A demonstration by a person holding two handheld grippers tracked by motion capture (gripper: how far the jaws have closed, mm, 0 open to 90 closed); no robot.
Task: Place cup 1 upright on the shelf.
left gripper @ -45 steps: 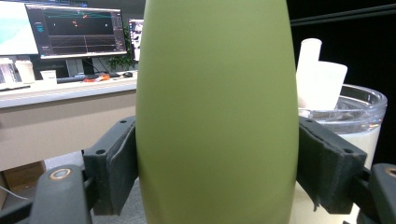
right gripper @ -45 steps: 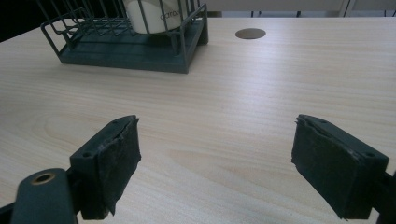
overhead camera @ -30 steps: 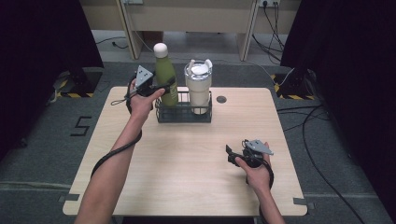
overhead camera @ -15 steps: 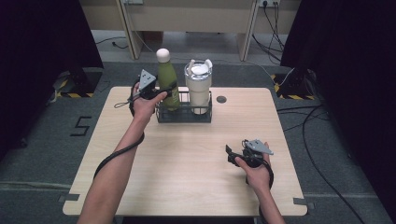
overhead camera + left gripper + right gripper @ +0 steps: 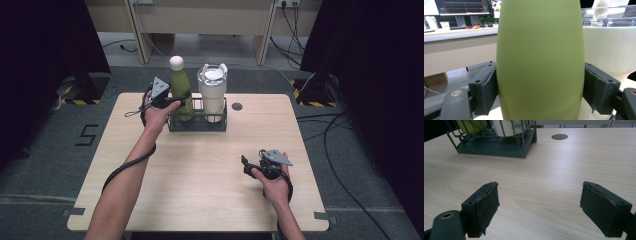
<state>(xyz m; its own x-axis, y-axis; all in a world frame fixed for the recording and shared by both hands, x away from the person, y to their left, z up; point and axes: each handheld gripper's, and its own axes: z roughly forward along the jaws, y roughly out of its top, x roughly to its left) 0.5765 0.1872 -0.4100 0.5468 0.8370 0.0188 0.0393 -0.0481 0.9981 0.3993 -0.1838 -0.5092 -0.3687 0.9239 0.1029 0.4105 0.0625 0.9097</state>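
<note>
A green bottle (image 5: pixel 181 92) with a white cap stands upright in the left half of a dark wire basket (image 5: pixel 197 123) at the back of the table. My left gripper (image 5: pixel 175 100) is shut on the bottle's body; in the left gripper view both pads (image 5: pixel 486 87) press the sides of the bottle (image 5: pixel 540 60). A cream tumbler (image 5: pixel 212 95) with a clear lid stands in the basket's right half, close beside the bottle. My right gripper (image 5: pixel 246 166) rests low over the table at the front right, jaws apart with nothing between them (image 5: pixel 540 207).
A wooden table (image 5: pixel 200 175) carries the basket (image 5: pixel 494 146) near its far edge. A small round hole (image 5: pixel 237 106) lies right of the basket. Desks and cables stand on the floor behind the table, and dark curtains hang on both sides.
My left gripper has lowered the green bottle into the basket's left half and brought it upright. The right hand has stayed where it was.
</note>
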